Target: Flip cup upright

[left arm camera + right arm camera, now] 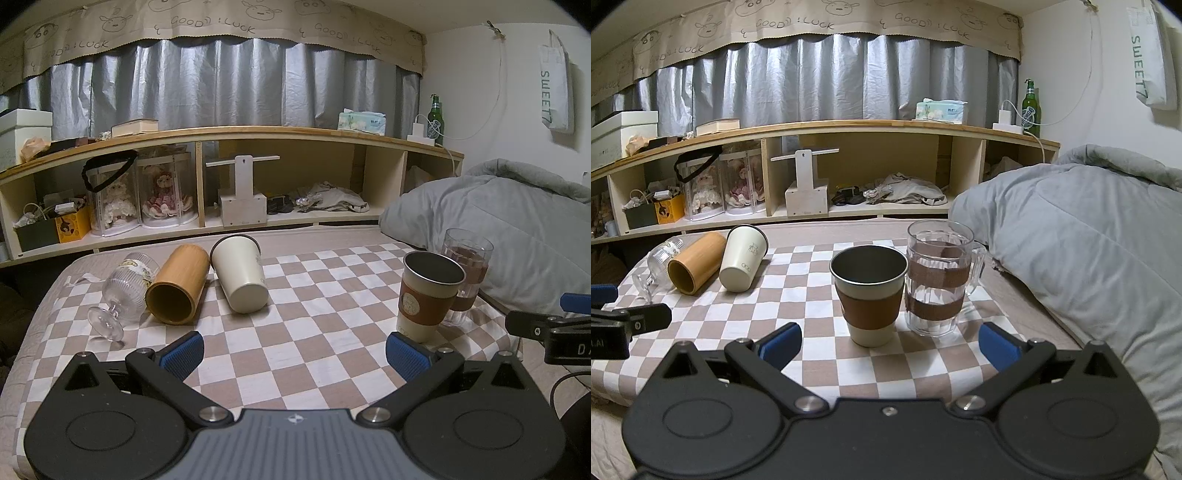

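Observation:
Three cups lie on their sides on the checkered cloth (295,325): a clear stemmed glass (123,291), a bamboo cup (179,284) with its mouth toward me, and a white cup (240,273) with its base toward me. They also show at the left of the right wrist view: glass (659,264), bamboo cup (696,262), white cup (744,258). A cup with a brown sleeve (868,295) and a clear mug (940,277) stand upright. My left gripper (295,356) is open and empty, in front of the lying cups. My right gripper (890,345) is open and empty, just before the sleeved cup.
A grey duvet (1089,240) is piled at the right. A low wooden shelf (258,177) with dolls, boxes and clothes runs behind the bed. The sleeved cup (428,295) and the mug (467,273) stand at the right of the left wrist view.

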`<state>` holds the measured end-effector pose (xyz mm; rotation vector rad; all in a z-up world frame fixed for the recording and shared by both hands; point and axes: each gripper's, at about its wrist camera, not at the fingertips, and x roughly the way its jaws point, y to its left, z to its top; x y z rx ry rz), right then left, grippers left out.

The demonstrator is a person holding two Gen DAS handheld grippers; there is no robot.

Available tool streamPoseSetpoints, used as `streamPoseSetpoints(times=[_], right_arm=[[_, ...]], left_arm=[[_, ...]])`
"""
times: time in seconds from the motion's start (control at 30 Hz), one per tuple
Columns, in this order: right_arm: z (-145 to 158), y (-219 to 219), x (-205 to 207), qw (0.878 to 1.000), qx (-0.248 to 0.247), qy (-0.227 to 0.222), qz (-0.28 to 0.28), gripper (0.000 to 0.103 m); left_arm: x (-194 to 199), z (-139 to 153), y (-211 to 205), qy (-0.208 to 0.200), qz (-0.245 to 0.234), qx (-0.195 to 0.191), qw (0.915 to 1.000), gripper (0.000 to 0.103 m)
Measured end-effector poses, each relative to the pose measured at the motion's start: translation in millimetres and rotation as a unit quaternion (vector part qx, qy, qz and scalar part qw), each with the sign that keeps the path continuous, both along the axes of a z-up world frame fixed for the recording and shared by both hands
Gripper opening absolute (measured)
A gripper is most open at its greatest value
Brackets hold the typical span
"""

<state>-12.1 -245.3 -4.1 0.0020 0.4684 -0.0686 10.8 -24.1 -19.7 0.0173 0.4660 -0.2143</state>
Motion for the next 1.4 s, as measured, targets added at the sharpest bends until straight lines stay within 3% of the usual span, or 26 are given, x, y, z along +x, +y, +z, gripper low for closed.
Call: streamPoseSetpoints(times=[1.4], right_arm=[[-0.3,0.8,-0.5,1.000,0.000,0.000,0.000,0.103]], left_arm=[[-2.0,0.1,2.5,-0.004,0.000,0.005,1.0000,0.103]])
